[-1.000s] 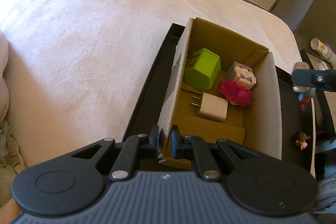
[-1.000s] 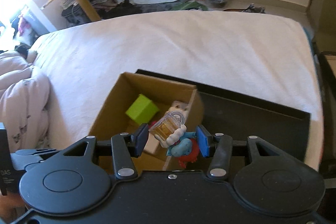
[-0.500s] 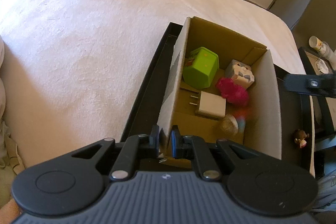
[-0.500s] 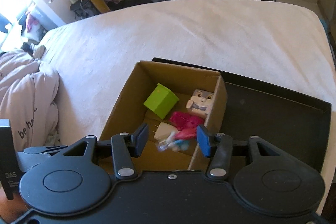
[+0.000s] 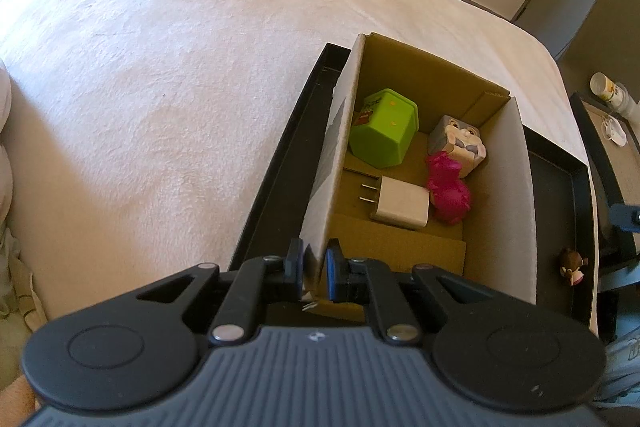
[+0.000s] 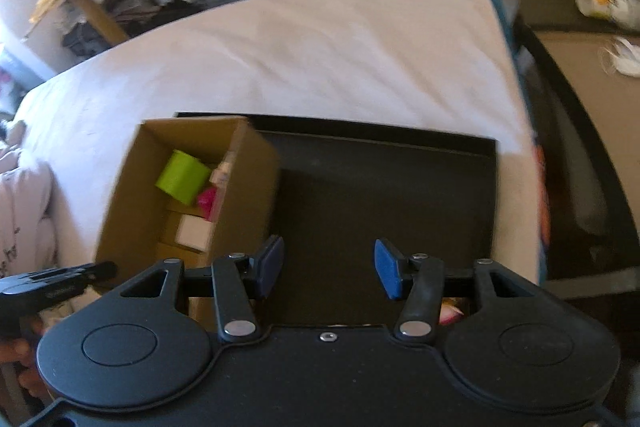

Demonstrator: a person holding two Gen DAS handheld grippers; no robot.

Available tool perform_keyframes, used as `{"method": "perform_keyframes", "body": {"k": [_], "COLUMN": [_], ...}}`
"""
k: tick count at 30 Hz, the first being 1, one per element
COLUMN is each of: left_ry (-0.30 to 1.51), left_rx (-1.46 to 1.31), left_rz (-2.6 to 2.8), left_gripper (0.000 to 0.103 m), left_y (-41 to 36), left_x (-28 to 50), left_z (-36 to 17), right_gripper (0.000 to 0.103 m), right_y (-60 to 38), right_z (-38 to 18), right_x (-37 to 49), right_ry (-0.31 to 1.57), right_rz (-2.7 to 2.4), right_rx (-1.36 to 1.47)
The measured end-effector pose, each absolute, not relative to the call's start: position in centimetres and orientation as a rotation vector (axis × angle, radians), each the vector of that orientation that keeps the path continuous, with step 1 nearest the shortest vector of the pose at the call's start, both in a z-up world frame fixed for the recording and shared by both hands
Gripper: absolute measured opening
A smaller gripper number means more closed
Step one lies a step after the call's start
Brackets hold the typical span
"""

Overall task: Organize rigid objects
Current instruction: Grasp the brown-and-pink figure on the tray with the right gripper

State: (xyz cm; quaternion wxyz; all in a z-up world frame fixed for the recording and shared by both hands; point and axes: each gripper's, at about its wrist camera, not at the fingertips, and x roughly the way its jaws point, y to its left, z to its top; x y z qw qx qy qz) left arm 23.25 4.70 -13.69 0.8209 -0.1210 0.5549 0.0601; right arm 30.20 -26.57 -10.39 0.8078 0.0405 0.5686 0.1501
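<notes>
- Pale bedspread [image 5: 168,75] under a black tray [image 5: 276,179]; cardboard box [image 5: 512,187] standing in it
- Left gripper [image 5: 314,273] pinching the box's near wall, steadying it
- Right gripper [image 6: 328,267] spread wide, holding nothing, above bare tray floor
- Inside the box: green cube [image 5: 384,127], white charger [image 5: 402,203], pink toy [image 5: 448,187], grey figure block [image 5: 458,143]
- Probably between placements; next, reach for the small brown figurine [image 5: 572,265] on the tray's right edge

open cardboard box [image 5: 516,195] sits at left end of black tray [image 5: 276,179] on the bed. inside: green block [image 5: 384,127] tipped at far left, grey face cube [image 5: 456,143] far right, pink toy [image 5: 448,189] touching the cube, white charger [image 5: 402,203] lying flat w/ prongs pointing left. small brown figure [image 5: 573,265] lies on tray right of box, near tray's right rim.
</notes>
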Motion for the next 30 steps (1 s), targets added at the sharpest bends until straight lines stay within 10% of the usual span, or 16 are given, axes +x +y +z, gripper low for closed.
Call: {"method": "perform_keyframes", "body": {"k": [30], "left_ry": [1.193], "left_rx": [-0.242], "left_rz": [0.127], "left_gripper": [0.01], "left_y": [4.7], "left_x": [23.5], "left_z": [-13.5], "right_gripper": [0.042], "right_y": [-30.1], "right_z": [-21.0], "right_x": [30.9], "right_ry": [1.393], "right_rz": [0.054], "right_rx": [0.051]}}
